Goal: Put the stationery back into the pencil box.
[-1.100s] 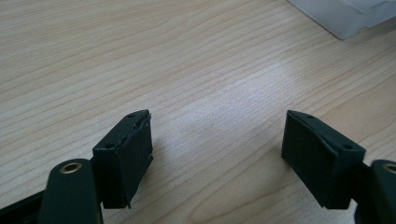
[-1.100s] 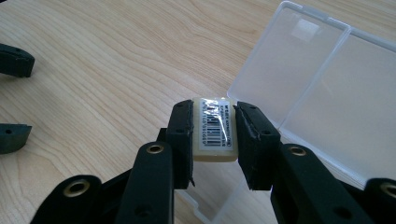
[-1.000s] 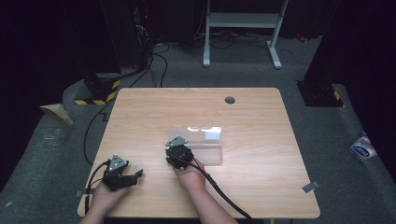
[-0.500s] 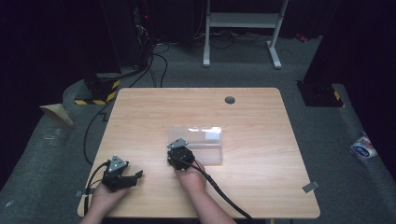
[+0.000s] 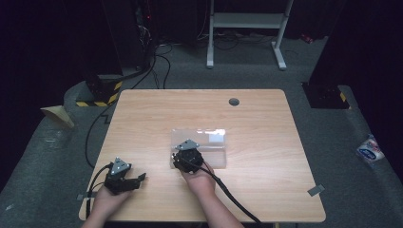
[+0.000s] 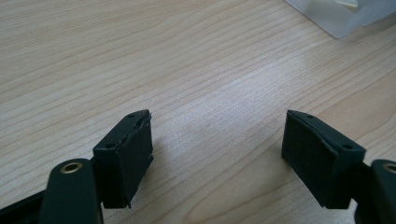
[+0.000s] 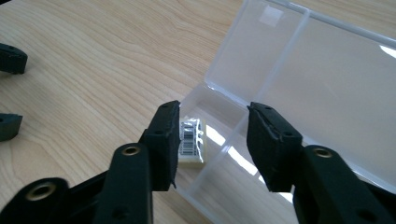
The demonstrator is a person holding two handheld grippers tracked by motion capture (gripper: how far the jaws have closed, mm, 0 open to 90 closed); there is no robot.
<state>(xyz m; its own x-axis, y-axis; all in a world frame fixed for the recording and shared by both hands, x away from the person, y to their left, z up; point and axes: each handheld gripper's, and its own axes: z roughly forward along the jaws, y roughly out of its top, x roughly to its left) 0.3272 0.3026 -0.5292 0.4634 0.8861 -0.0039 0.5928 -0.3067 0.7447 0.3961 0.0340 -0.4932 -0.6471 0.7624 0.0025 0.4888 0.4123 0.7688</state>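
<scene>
A clear plastic box lies open on the wooden table, its lid folded back flat. A small pale packet with a barcode rests in the near corner compartment. My right gripper hovers just over that compartment; its jaws have just been opening and stand apart, with the packet below and beside the left jaw, untouched. From above, the right gripper sits at the box's near left end. My left gripper rests open on bare wood at the front left, holding nothing.
A corner of the box lies far ahead of the left gripper. A round cable hole sits near the table's far edge. Cables trail off the near edge. On the floor at the right lies a white packet.
</scene>
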